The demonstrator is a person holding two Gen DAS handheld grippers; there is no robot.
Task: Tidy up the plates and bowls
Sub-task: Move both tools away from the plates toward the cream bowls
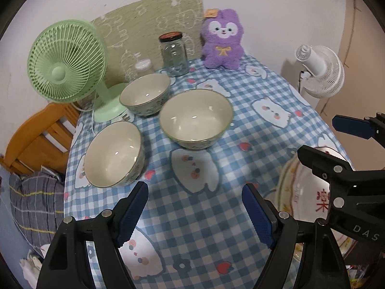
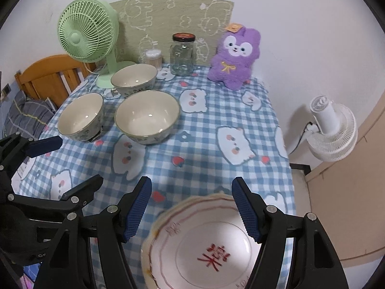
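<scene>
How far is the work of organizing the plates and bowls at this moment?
Nothing looks done yet. The three bowls stand apart on the tablecloth, none nested. The plates lie stacked near the table's front edge. The left gripper and the right gripper are open and empty. Gathering the bowls remains.

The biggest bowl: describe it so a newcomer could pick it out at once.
Start at the green fan at the back left of the checked tablecloth. Three cream bowls sit in a cluster in front of it. The biggest bowl is the one nearest the table's middle, right of the left bowl and in front of the back bowl, and clearly wider than either.
</scene>
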